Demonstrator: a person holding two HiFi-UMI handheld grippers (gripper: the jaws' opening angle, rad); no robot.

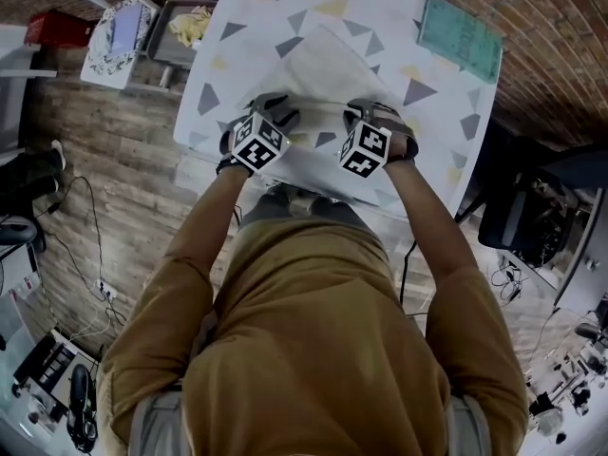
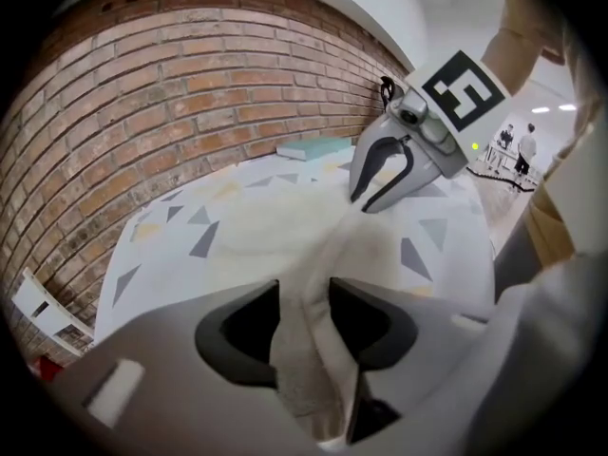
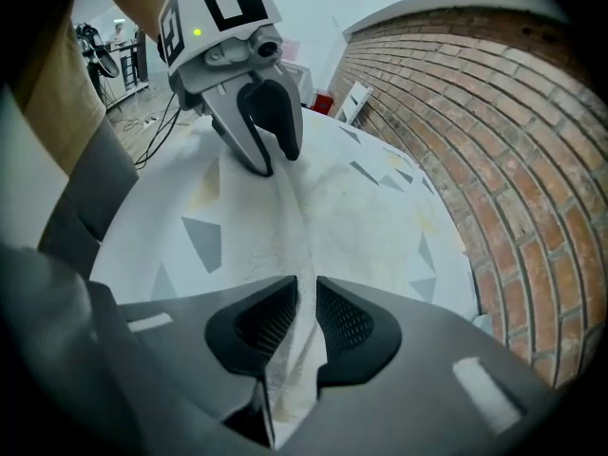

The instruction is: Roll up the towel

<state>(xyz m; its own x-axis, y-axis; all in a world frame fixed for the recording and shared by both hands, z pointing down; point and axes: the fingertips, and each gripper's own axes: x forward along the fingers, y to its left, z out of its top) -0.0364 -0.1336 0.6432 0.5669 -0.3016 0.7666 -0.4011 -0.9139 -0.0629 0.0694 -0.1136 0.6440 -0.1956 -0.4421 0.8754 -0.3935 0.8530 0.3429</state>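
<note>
1. The towel (image 1: 318,69), pale off-white, lies spread on the table (image 1: 446,122), whose cover is printed with grey and yellow triangles. Its near edge is lifted at the table's near side.
2. The left gripper (image 2: 304,326) has a thick fold of that near edge between its jaws. The cloth fills the gap and touches both pads, so the gripper is holding the towel.
3. The right gripper (image 3: 306,323) pinches the same edge with its jaws almost together and a thin fold of cloth between the pads.
4. Both grippers are side by side at the table's near edge, and the towel is drawn into a ridge between them.
5. Each gripper's cube carries black-and-white square marker patterns.
6. A green book (image 1: 460,38) lies at the table's far right corner. The print on its cover is too small to read.
7. A brick wall (image 2: 171,103) stands beyond the table's far side.
</note>
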